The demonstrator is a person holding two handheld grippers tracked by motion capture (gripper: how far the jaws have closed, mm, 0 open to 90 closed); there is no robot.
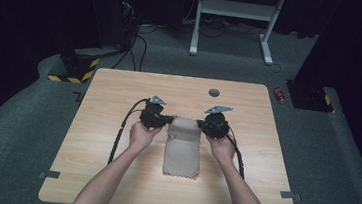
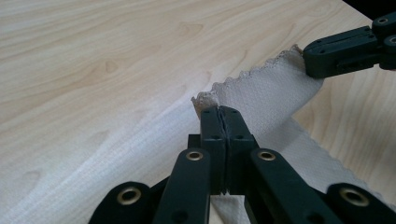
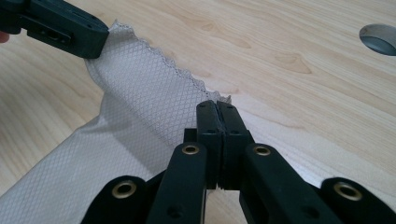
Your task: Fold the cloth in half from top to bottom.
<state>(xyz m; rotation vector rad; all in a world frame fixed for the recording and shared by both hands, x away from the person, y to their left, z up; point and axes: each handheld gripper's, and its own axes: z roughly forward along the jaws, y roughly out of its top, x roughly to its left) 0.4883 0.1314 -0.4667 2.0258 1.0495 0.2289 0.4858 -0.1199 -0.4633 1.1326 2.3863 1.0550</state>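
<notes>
A beige cloth [image 1: 182, 147] with a zigzag-cut edge lies folded lengthwise on the middle of the wooden table [image 1: 111, 175]. My left gripper [image 1: 166, 120] is shut on the cloth's far left corner. My right gripper [image 1: 201, 124] is shut on its far right corner. In the left gripper view the jaws [image 2: 222, 111] pinch the cloth corner [image 2: 205, 99], and the right gripper's jaws [image 2: 345, 51] hold the opposite corner. The right gripper view shows its jaws [image 3: 217, 106] closed on the cloth edge [image 3: 154, 88], with the left gripper [image 3: 91, 35] farther off. The held far edge is lifted a little off the table.
A round grey cable hole [image 1: 214, 92] sits in the table near its far edge. Black cables [image 1: 121, 131] trail from both grippers toward the near side. Beyond the table stand a white frame [image 1: 235, 17] and dark equipment on grey carpet.
</notes>
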